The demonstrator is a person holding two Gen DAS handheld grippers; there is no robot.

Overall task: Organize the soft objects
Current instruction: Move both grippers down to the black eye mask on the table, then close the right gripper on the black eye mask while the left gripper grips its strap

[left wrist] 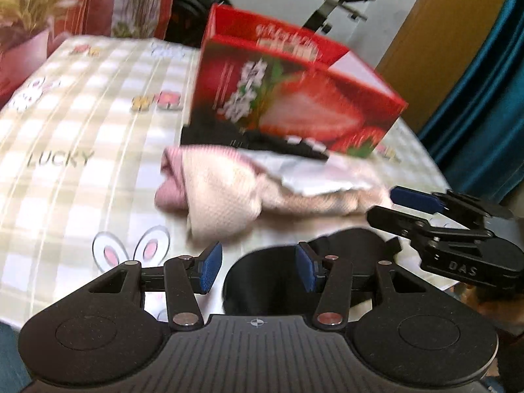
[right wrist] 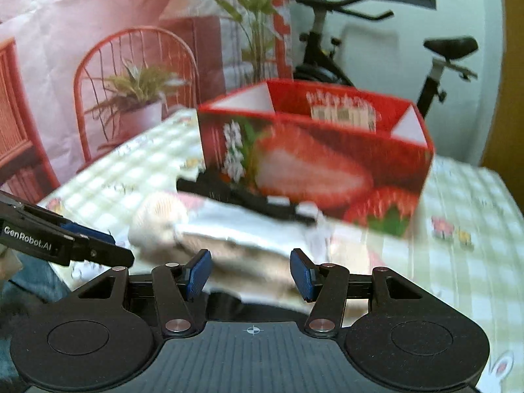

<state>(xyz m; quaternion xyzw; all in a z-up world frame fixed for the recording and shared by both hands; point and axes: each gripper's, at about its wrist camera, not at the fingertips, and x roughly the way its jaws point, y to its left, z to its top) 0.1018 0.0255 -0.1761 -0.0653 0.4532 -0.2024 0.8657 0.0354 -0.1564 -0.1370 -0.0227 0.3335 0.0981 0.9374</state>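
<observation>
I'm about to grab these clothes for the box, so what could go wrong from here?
1. A white sheet, maybe paper or plastic, lies on the pink and cream cloth pile; a pinch might take it along.
2. The left gripper and right gripper are both open and close together, so they could collide.
3. The black item leaning at the red strawberry box could get dragged.

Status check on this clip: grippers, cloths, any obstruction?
Left gripper and right gripper open, empty. Pink cloths piled before strawberry box. Black item and white sheet on top.
</observation>
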